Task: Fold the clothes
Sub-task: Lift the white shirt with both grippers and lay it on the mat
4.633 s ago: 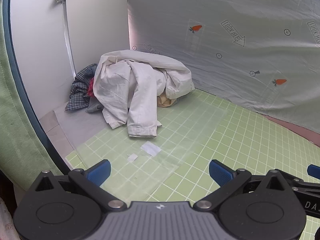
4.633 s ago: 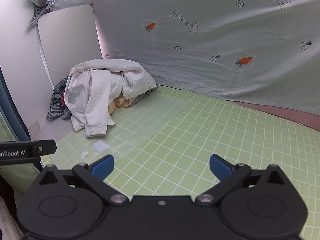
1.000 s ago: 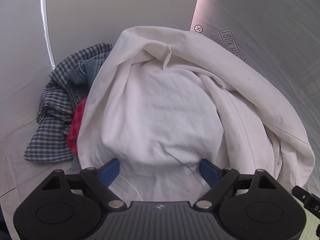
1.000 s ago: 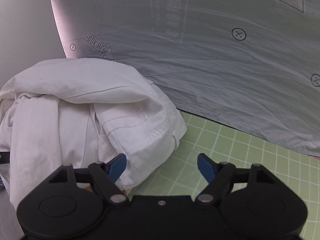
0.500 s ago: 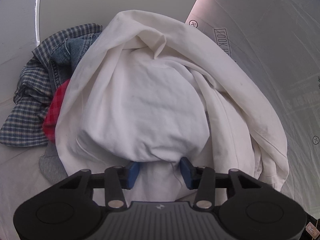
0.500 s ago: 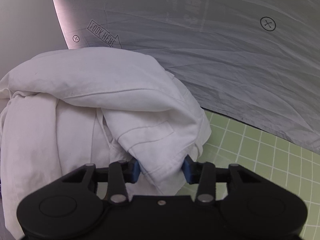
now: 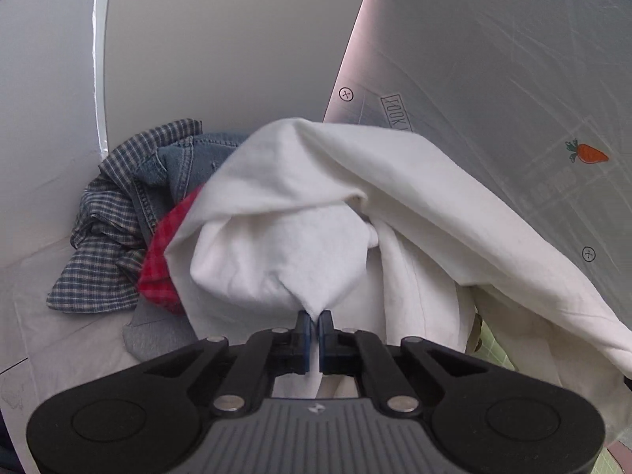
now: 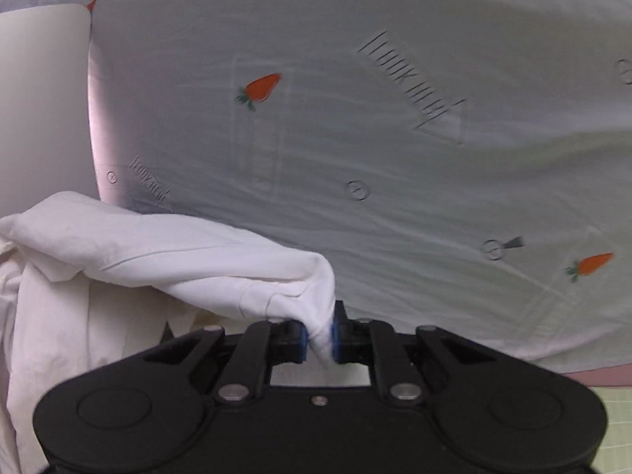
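Step in hand: picking the top garment off the heap; both grippers have pinched the crumpled white cotton garment (image 7: 395,197) and it hangs stretched between them.
Left gripper (image 7: 315,322): its jaws have just been closing, and the blue fingers (image 7: 303,328) now stand almost together with a thin peak of white cloth nipped between them.
Right gripper (image 8: 318,335): its jaws have just been closing too; the blue fingers (image 8: 302,339) clamp a thicker bunched fold of the same garment, near what looks like a stitched hem or pocket edge.
Where the garment is: draped over the heap in the corner, its upper fold raised into a ridge between the two grips, the rest trailing down to the pile.
Rest of the pile: a blue-and-white checked shirt (image 7: 98,245), a blue denim piece (image 7: 185,166) and a red checked cloth (image 7: 162,260) lie beside and partly under the white one.
Backdrop: a pale grey sheet printed with carrots and arrows (image 8: 395,158) hangs behind.
Green gridded mat (image 8: 612,426): only a corner shows at the right wrist view's lower right.
Next move, as I judge it: lift and draw the garment clear of the heap, then spread it flat on the mat before any fold.
What that calls for: both pinches held firm, and hands parted enough to keep the cloth taut.
Risk: the left pinch is slight and could slip; the trailing cloth could drag the other clothes along.
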